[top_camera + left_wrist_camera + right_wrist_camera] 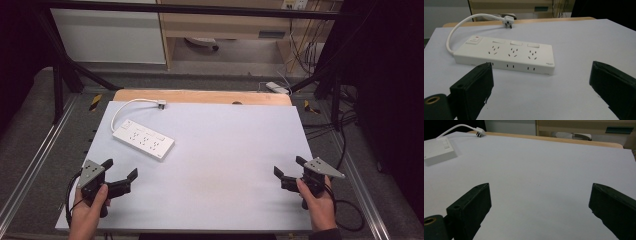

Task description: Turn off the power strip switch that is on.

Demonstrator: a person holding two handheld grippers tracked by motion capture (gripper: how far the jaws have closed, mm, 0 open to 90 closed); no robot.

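Held low at the near left corner of the white table top (225,150), the left gripper (120,172) has its jaws spread wide with nothing between them. Its own view looks straight at the white power strip (504,56), which lies flat just ahead of the jaws and apart from them. From the strip's far left end a white cable (461,25) loops back to a plug (507,21) resting near the table's far edge. At the near right corner, well apart from the strip, the right gripper (290,170) also stands with jaws wide apart and empty above bare table.
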